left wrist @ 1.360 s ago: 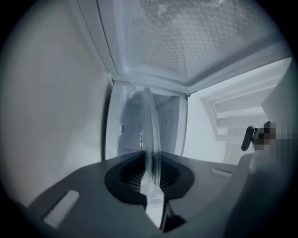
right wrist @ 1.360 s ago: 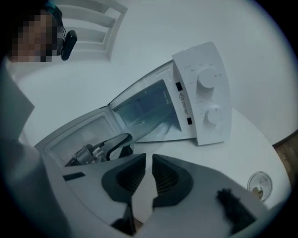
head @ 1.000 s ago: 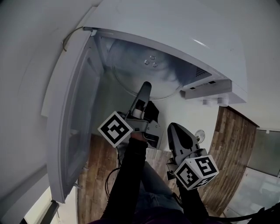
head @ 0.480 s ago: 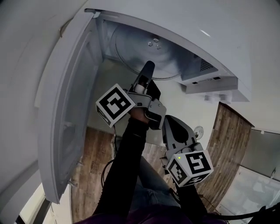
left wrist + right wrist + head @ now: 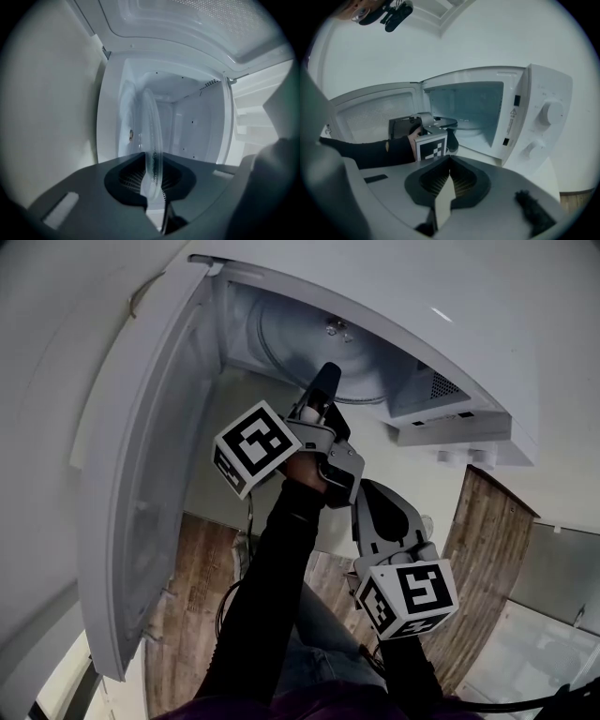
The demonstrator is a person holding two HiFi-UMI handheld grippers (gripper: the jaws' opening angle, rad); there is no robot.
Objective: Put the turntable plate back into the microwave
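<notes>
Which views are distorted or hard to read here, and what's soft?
Head view: heavy fisheye, the microwave bows; dim, little colour. Left gripper view: dark round vignette; the plate is edge-on and see-through, hard to trace; foreground soft. Right gripper view: same vignette, evenly lit, microwave sharp, foreground soft.

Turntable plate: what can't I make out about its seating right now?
- Head view: microwave top hides the turntable plate's far part.
- Left gripper view: plate edge-on in the left gripper; its faces don't show.
- Right gripper view: plate small, near rim behind that gripper.
</notes>
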